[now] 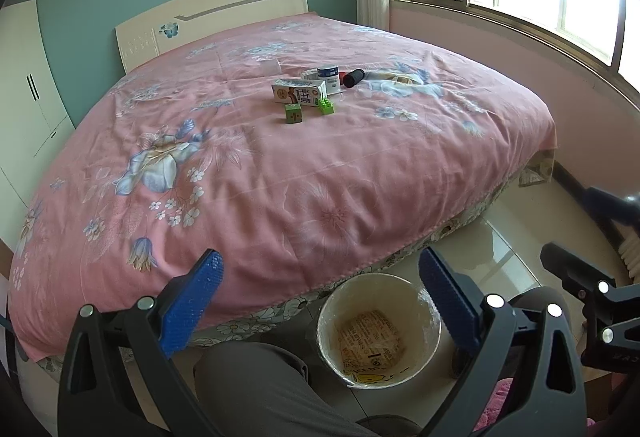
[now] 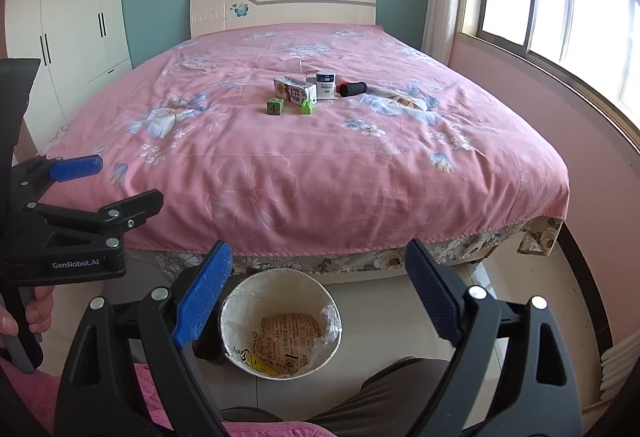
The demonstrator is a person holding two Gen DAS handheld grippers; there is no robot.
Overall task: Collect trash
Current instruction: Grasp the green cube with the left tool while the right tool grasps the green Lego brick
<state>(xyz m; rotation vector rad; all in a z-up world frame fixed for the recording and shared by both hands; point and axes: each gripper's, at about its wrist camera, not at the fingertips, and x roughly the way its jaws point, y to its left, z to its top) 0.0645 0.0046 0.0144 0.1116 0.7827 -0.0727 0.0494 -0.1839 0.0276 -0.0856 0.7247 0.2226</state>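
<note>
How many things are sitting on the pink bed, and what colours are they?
Green: 2, the dice-like cube and the toy brick.
Tan and white: 1, the drink carton.
White and blue: 1, the small box.
Black: 1, the roll.
Clear: 1, the little container.
Total: 6.
</note>
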